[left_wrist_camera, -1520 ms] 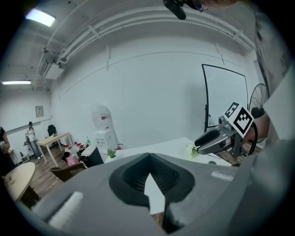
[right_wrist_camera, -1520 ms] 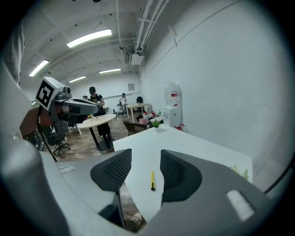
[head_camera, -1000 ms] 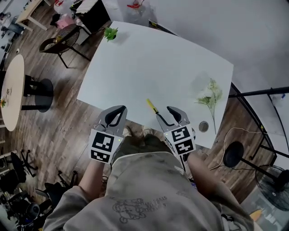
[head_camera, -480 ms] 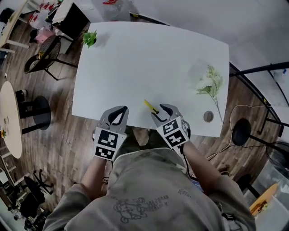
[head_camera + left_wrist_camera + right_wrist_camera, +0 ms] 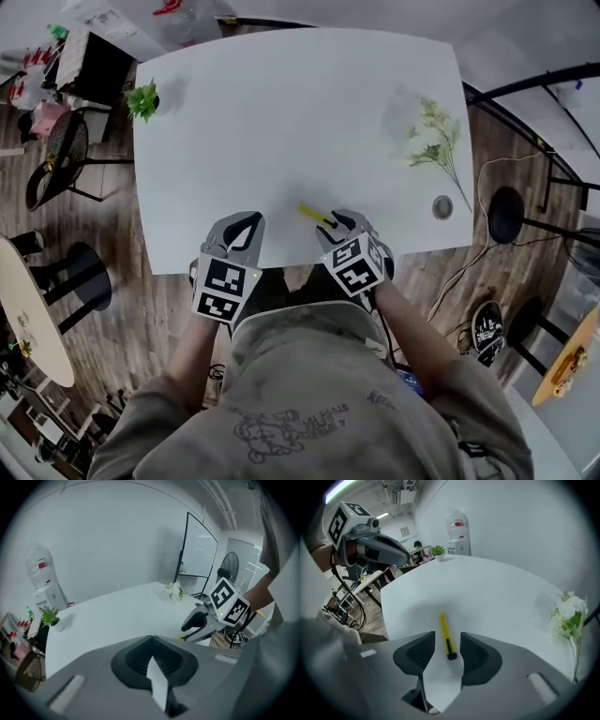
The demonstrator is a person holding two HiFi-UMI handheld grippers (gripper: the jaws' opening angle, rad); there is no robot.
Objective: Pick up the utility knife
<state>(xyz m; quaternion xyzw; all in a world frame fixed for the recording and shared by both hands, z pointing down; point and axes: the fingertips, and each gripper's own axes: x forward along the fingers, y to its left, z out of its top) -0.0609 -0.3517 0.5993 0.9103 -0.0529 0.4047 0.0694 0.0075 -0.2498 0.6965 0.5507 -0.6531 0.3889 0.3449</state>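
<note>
The yellow utility knife (image 5: 313, 215) lies on the white table (image 5: 281, 112) near its front edge, black end toward me. My right gripper (image 5: 338, 223) is open, and its jaws stand either side of the knife's black end without touching it. In the right gripper view the knife (image 5: 446, 637) runs away from me between the two dark pads of the right gripper (image 5: 446, 641). My left gripper (image 5: 240, 233) hovers at the table's front edge, left of the knife, shut on nothing. The left gripper view shows the left gripper (image 5: 152, 641) with its pads together, and the right gripper (image 5: 200, 620) beside it.
A sprig of white flowers (image 5: 432, 141) and a small round object (image 5: 442, 206) lie at the table's right side. A little potted plant (image 5: 142, 98) stands at the far left corner. Chairs, a stool (image 5: 505, 214) and a round table (image 5: 28, 309) surround the table.
My right gripper has moved forward over the table edge until its open jaws straddle the knife's near end. The left gripper came up to the edge. The head view has swung.
</note>
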